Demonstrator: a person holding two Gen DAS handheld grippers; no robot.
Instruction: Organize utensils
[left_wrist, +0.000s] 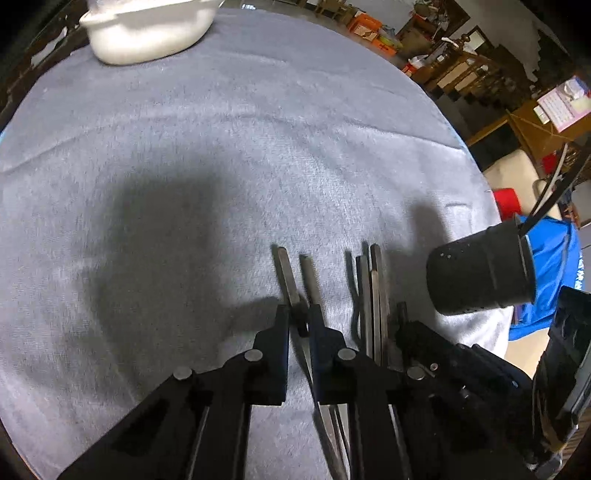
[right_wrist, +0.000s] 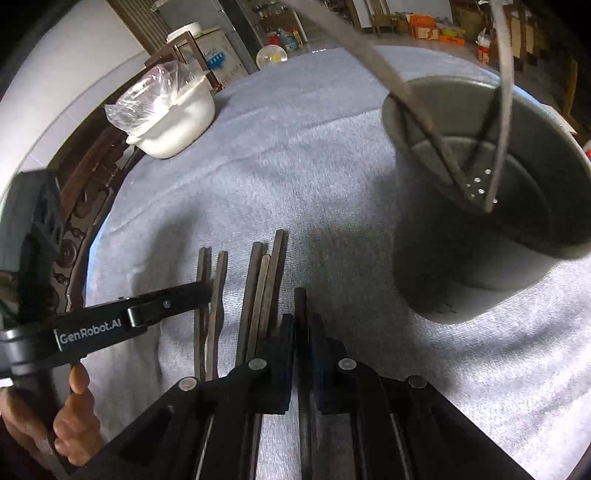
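Several metal utensil handles lie side by side on the grey cloth (left_wrist: 221, 147). My left gripper (left_wrist: 298, 317) is closed around one handle (left_wrist: 286, 273) at the left of the row; a second handle (left_wrist: 310, 275) lies just right of it. It also shows in the right wrist view (right_wrist: 207, 291). My right gripper (right_wrist: 301, 325) is shut on the rightmost handle (right_wrist: 300, 301); it shows in the left wrist view (left_wrist: 406, 325). A dark holder cup (right_wrist: 480, 229) stands to the right with utensils (right_wrist: 424, 122) in it, and shows in the left wrist view (left_wrist: 480, 273).
A white bowl (right_wrist: 173, 122) with a plastic bag stands at the far left of the table, also in the left wrist view (left_wrist: 147, 33). The table edge runs along the right (left_wrist: 495, 206). Furniture and boxes stand beyond.
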